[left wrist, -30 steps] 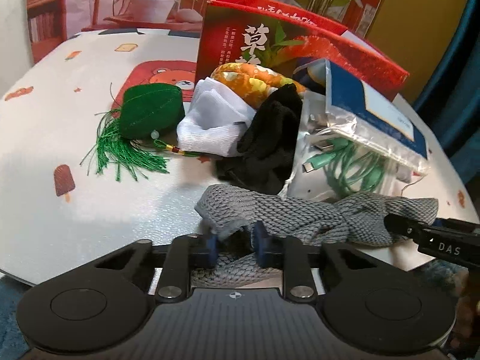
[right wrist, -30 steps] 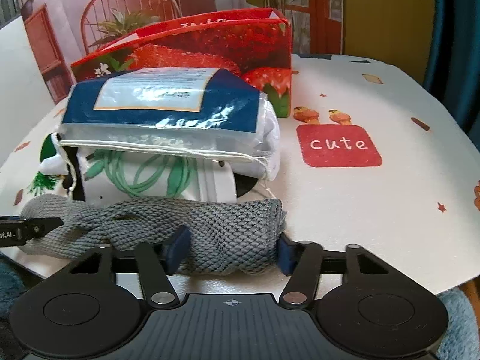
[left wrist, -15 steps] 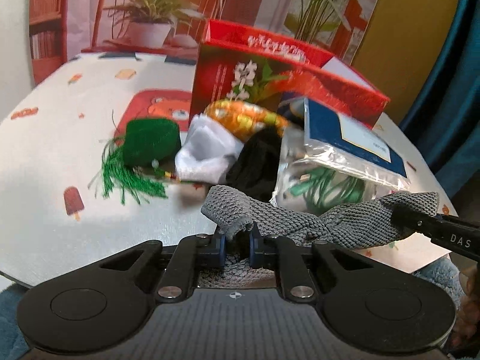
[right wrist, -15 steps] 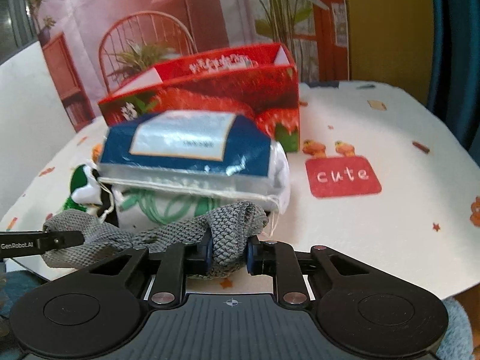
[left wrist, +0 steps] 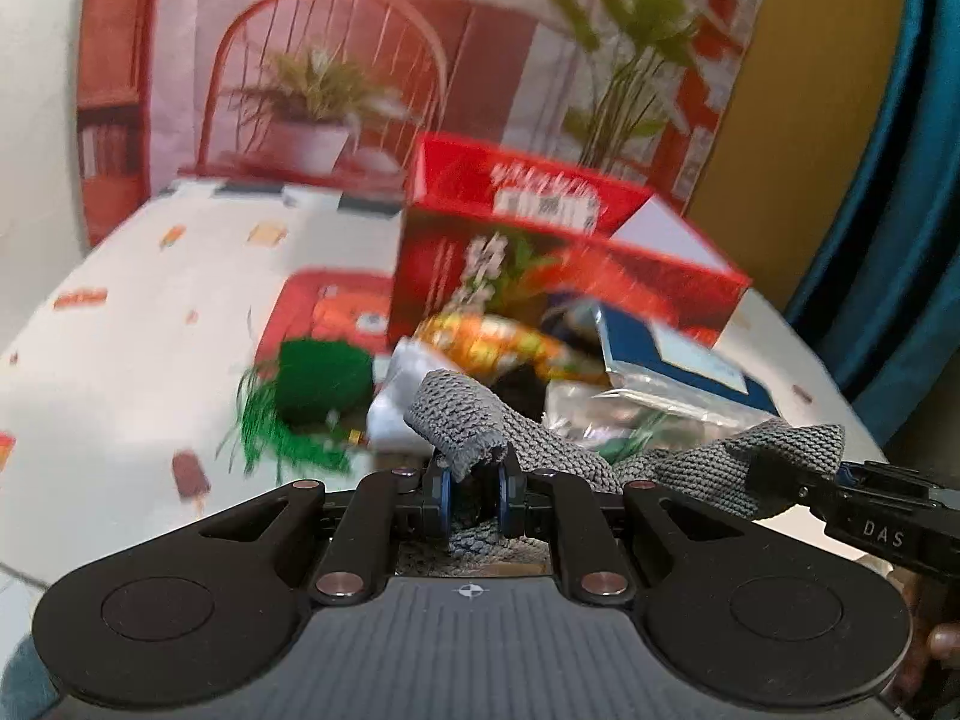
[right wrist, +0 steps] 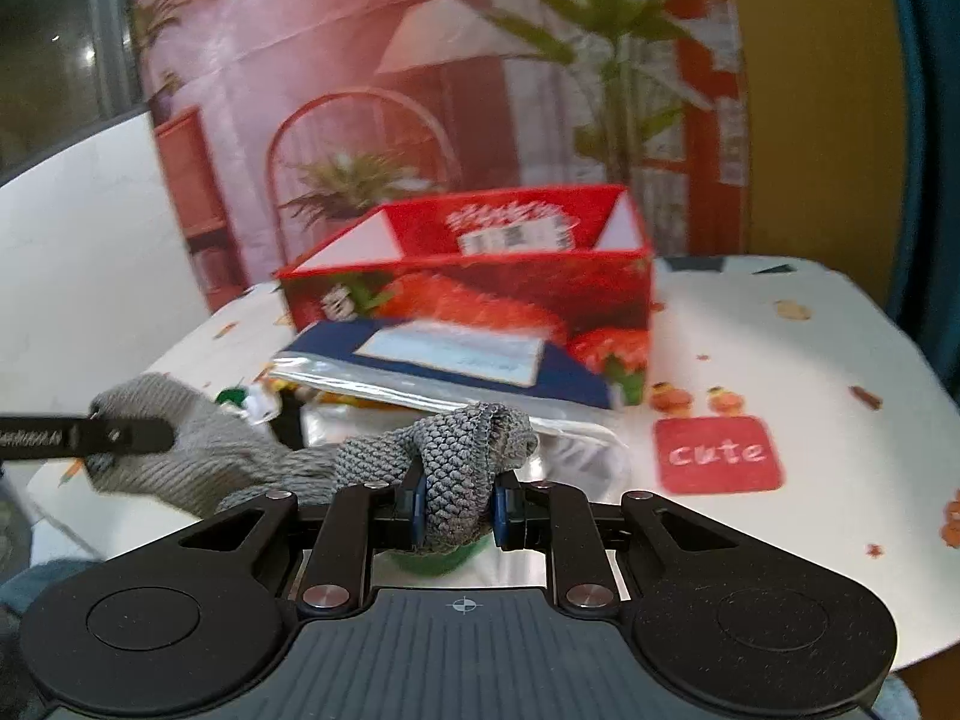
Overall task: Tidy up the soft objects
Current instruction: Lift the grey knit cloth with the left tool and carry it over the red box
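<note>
Closest to me, both grippers had the grey knit cloth point(left wrist: 540, 450) strung between them, off the table. L gripper point(left wrist: 474, 495) was pinched tight on one bunched end; R gripper point(right wrist: 459, 507) was clamped on the other end, jaws pressed into the fabric, a fold flopping over the top. Each gripper's tip showed in the other's view, so the cloth hung slack in the middle, not stretched.

Progress, as I judged it: early. Only this one piece was in hand, nothing visibly put away. Just behind it the pile sat untouched: green tassel pouch point(left wrist: 318, 384), white cloth point(left wrist: 396, 402), something black, an orange-patterned bundle point(left wrist: 492, 339), plus a zip bag w/ blue card point(right wrist: 456, 366) lying on top.

Further back, the red strawberry box point(right wrist: 480, 294) stood open at the top and looked empty inside, probably the drop spot.

Room: bare table point(right wrist: 780, 360) to the R of the box, by the "cute" patch, and more on the far L. Near table edge ran right under the grippers, so a slip there would likely send the cloth to the floor.
</note>
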Demonstrator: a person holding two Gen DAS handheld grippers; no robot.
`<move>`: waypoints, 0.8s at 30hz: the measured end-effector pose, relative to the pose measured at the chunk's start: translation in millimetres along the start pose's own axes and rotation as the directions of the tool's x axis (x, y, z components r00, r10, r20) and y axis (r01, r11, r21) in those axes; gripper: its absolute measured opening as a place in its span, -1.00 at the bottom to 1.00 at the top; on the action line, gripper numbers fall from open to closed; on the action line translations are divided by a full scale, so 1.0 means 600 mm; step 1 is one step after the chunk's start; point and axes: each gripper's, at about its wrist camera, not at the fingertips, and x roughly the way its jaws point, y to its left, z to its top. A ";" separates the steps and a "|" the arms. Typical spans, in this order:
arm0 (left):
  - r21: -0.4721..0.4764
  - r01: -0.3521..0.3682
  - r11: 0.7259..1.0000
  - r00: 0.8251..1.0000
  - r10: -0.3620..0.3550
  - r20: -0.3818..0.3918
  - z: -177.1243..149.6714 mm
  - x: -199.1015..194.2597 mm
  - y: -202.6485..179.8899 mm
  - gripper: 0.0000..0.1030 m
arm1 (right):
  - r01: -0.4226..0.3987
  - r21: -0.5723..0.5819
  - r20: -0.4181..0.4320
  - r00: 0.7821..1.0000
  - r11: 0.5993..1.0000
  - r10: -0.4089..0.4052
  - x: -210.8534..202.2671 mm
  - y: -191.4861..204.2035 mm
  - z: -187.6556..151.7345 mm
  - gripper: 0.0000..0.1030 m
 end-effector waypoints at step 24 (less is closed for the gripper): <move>0.048 -0.004 0.999 0.964 -0.009 0.265 0.059 -0.118 -0.020 -0.72 | -0.041 -0.169 0.234 0.969 0.985 0.081 -0.079 0.051 0.050 -0.63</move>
